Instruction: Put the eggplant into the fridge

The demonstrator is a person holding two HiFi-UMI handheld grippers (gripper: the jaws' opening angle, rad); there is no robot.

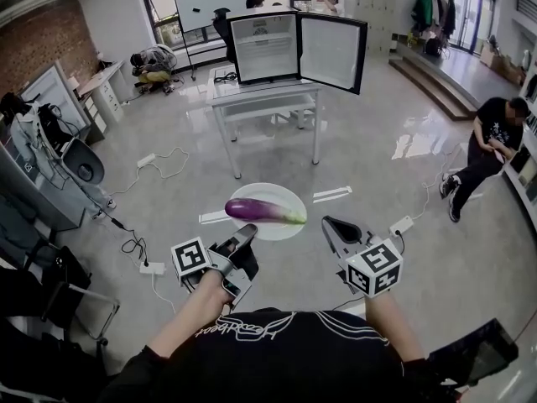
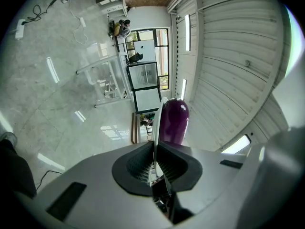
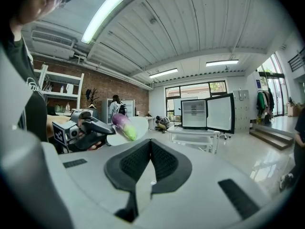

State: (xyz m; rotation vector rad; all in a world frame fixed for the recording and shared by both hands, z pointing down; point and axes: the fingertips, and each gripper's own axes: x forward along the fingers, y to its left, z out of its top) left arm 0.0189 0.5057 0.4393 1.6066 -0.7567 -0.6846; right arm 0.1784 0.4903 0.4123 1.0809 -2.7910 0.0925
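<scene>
On the white plate (image 1: 277, 191), the eggplant (image 1: 260, 210) lies crosswise, stem end right

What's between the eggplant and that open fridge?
Head view: only bare floor from the eggplant to the white table that the fridge stands on.

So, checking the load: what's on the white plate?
A purple eggplant lies across the plate, whose rim the left tool grips. The plate's middle under it is hidden.

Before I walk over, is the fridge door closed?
No, the fridge has its door swung wide open, showing the white inside.
</scene>
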